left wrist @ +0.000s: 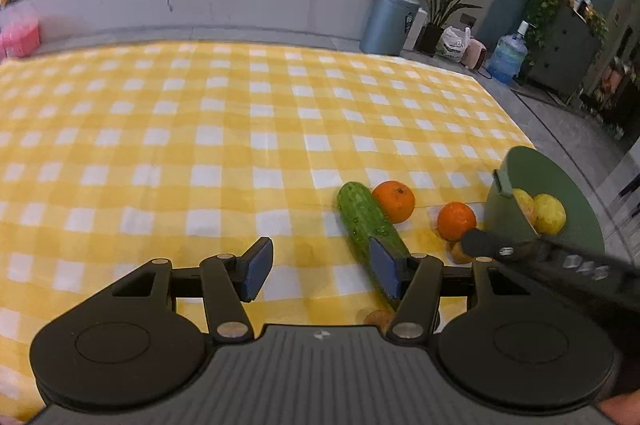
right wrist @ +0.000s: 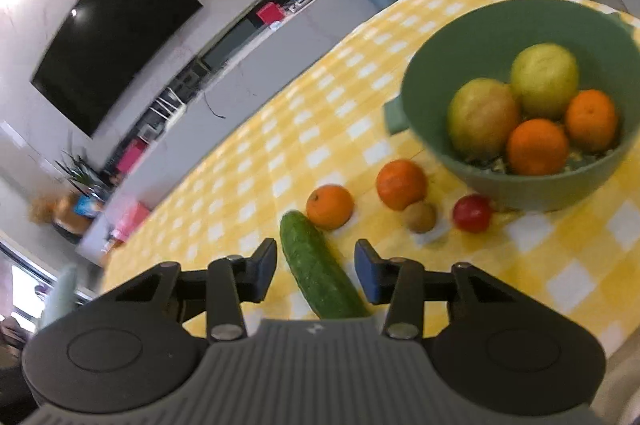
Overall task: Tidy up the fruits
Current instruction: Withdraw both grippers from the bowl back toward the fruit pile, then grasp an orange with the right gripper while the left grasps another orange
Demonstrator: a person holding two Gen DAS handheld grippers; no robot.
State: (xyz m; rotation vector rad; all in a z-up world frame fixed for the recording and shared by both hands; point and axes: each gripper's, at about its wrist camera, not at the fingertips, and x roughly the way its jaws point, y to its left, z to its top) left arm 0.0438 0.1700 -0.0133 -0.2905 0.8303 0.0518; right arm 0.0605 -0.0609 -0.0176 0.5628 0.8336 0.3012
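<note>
The left gripper [left wrist: 318,271] is hanging over the yellow-checked cloth of the bench [left wrist: 160,145] with its jaws standing wide apart and nothing between them; in the left wrist view its right pad is overlapping the near part of the cucumber [left wrist: 362,221] at lower centre, and whether it is touching cannot be told. The right gripper [right wrist: 316,273] is straddling the same cucumber [right wrist: 316,265] in the lower middle of the right wrist view, jaws partly open, with a strip of cloth showing on either side of the vegetable, so the pads are not pressing on it.

Just beyond the cucumber's far tip an orange [right wrist: 330,211] is lying almost against it. A second orange [right wrist: 401,184] is sitting to the right of it, with a small brown kiwi [right wrist: 421,217] just beside it and a red tomato-like fruit [right wrist: 472,212] further right, close under the bowl.

The green bowl [right wrist: 440,49] is occupying the upper right of the right wrist view, holding two yellow-green fruits, one of them [right wrist: 545,79] at the back, and two oranges in front. In the left wrist view the bowl [left wrist: 576,201] is showing at the right edge, partly behind the right gripper's dark arm.
</note>
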